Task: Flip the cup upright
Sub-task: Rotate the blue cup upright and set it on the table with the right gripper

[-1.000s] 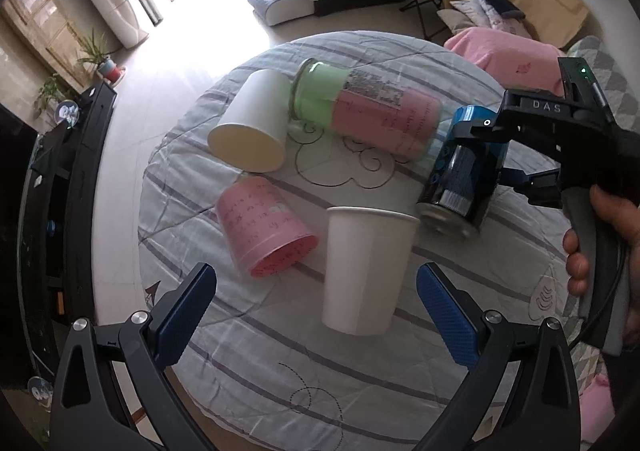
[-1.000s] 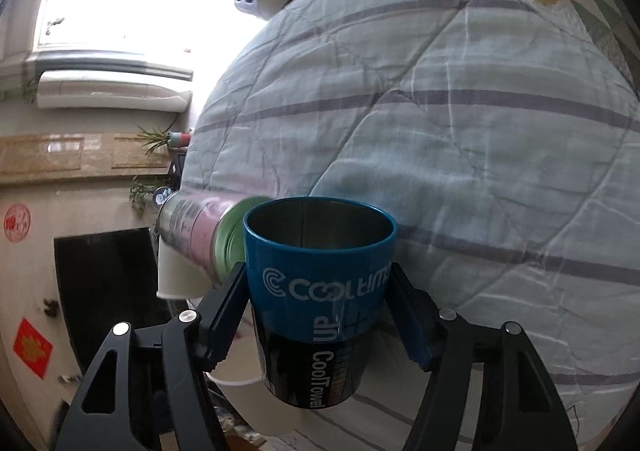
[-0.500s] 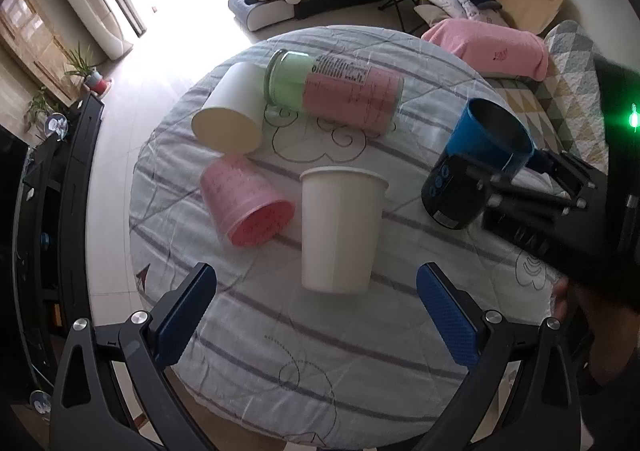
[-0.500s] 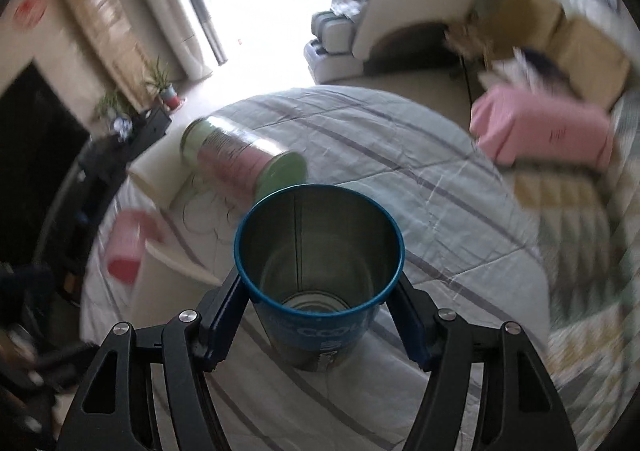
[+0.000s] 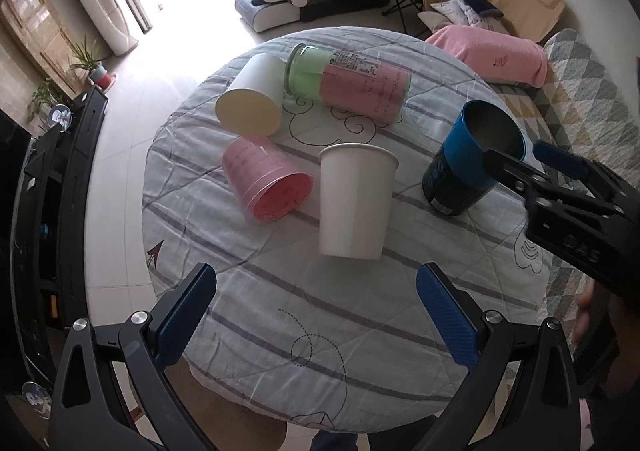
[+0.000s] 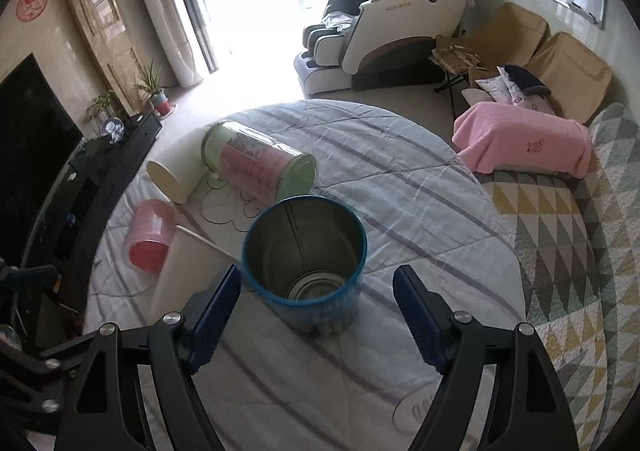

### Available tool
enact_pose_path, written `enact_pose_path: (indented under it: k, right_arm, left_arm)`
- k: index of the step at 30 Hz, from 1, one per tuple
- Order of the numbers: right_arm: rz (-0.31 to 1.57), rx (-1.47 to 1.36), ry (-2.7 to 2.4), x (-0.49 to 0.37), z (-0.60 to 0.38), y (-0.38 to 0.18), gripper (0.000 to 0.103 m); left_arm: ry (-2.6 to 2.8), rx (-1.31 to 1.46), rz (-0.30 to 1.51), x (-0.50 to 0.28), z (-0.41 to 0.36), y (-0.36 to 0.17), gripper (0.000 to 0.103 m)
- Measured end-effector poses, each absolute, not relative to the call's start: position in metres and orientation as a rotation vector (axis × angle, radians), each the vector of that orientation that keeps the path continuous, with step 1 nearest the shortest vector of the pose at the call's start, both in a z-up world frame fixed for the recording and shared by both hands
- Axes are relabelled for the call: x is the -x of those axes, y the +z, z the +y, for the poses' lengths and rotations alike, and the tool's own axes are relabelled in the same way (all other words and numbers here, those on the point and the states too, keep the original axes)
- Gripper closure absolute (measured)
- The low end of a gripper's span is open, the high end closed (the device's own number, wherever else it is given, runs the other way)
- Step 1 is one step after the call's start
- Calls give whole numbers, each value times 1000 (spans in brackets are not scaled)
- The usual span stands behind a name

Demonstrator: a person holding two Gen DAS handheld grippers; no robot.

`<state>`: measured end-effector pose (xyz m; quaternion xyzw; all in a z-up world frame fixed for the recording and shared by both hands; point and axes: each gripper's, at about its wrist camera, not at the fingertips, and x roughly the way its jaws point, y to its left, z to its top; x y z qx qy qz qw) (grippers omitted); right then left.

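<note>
A blue metal cup [image 6: 306, 265] stands upright on the round table, mouth up; it also shows in the left wrist view [image 5: 470, 161]. My right gripper [image 6: 318, 305] is open, its fingers spread on either side of the cup and apart from it. My left gripper [image 5: 316, 305] is open and empty, hovering in front of an upright white paper cup [image 5: 354, 201]. A pink cup [image 5: 266, 181] and a cream cup [image 5: 252, 101] lie on their sides.
A large pink and green canister [image 5: 348, 85] lies on its side at the table's far part. The table wears a striped grey cloth [image 5: 280, 331]. A patterned sofa [image 6: 568, 243] with a pink cushion [image 6: 524, 141] stands to the right.
The right gripper turned the blue cup from tilted to upright, set it on the table, then opened its fingers and let go. The left gripper stayed open.
</note>
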<state>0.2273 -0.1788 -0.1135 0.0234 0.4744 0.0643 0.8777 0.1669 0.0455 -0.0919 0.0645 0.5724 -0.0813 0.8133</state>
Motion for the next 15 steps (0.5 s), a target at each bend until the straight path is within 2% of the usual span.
enact_pose_path:
  k: [6,11,15]
  right_arm:
    - [1037,-184,132,-206,-171,-95,23]
    - [1170,-387,177,-210,-156,-115,23]
    - [1205,-468,194,-212,-142,-127,23]
  left_arm:
    - [-167,-123,1207,-160,60,-85,1]
    - [-152,-125,1209,-157,71,-86,1]
    - [-140,-114,1219,-162,83,-86,1]
